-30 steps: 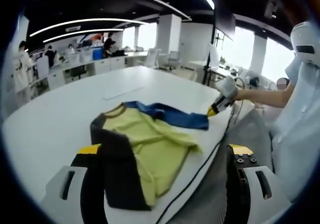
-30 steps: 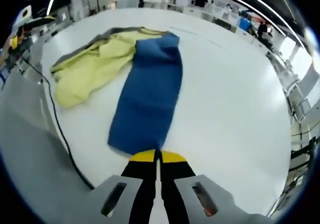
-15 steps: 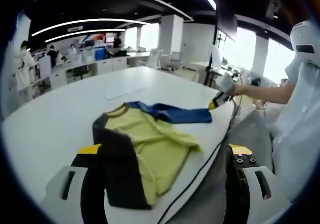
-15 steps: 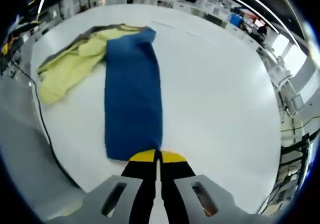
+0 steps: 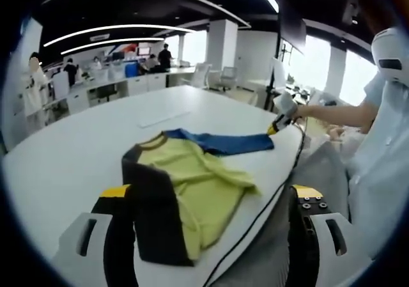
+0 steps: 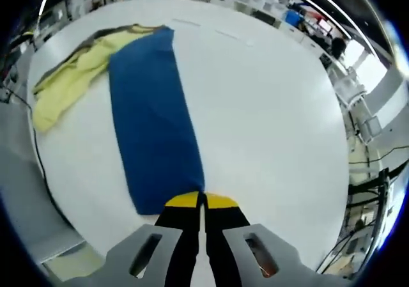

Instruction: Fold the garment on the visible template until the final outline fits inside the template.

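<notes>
The right gripper (image 6: 202, 201) pinches the blue sleeve (image 6: 151, 117) tight, the left gripper (image 5: 204, 194) gapes wide — a hard tug could drag the shirt (image 5: 185, 188) off the worktop (image 6: 268, 108).

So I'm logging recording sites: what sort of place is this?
Probably an open-plan office: rows of desks with office chairs, long ceiling light strips, and a big white table holding the yellow, blue and grey shirt.

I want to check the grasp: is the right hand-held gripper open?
No, the right hand-held gripper is shut on the end of the blue sleeve.
</notes>
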The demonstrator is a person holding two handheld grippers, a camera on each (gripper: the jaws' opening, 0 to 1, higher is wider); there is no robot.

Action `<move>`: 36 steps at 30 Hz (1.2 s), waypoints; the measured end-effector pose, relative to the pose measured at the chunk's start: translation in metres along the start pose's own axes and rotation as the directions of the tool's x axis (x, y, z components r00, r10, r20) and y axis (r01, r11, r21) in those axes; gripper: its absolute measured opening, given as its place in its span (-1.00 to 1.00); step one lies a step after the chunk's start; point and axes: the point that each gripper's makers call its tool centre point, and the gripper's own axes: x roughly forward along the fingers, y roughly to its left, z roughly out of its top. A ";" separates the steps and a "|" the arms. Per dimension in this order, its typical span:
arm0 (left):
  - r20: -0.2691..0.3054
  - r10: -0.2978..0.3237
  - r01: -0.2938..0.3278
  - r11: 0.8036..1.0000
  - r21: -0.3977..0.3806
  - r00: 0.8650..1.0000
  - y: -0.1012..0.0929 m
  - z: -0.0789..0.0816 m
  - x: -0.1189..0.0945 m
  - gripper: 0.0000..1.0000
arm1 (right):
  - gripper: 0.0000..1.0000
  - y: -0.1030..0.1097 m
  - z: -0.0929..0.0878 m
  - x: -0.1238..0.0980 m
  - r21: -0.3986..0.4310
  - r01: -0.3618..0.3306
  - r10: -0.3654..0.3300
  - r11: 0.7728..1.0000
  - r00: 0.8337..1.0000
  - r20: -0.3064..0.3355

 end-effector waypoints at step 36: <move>-0.017 0.037 -0.037 0.999 -0.007 0.999 0.001 0.001 -0.009 0.95 | -0.97 -0.117 0.013 0.021 -0.136 0.132 -0.147 0.982 0.984 -0.105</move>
